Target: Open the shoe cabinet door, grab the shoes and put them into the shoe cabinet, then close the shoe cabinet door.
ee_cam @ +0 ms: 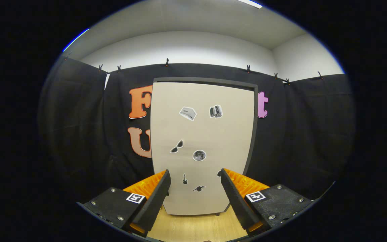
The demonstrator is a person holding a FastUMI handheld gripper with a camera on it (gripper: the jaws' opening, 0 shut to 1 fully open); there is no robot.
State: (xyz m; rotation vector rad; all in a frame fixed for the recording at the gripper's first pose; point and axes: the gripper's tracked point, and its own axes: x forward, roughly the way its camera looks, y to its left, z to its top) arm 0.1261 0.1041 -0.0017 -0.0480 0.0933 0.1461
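One cabinet [203, 148]: stands upright in the middle of the frame, its long axis vertical, its flat front facing the camera.
Door [210, 134]: closed, flush with the dark frame that shows along the top and the right side; a smooth, matte, pale beige panel, taller than wide.
Frame [254, 134]: dark grey, thin, a straight band over the door and down its right edge.
Stickers [187, 113]: several small cut-outs scattered on the door; two greyish ones side by side in the upper half, a pair of sunglasses and a round disc near the middle, a tiny guitar and another dark figure lower down.
Gripper [195, 185]: at the bottom centre of the frame, fingers spread wide apart, nothing between them but the lower part of the door seen beyond.
Fingers [156, 198]: blocky, wedge-shaped, with ribbed inner faces; each carries a square marker and round screw heads on its top plate.
Gap to cabinet: the fingertips stand short of the door, not touching it.
Floor [197, 227]: light wood-grain boards, bottom centre, under the cabinet and between the fingers.
Wall [180, 47]: plain white, upper part of the frame, above the black cloth.
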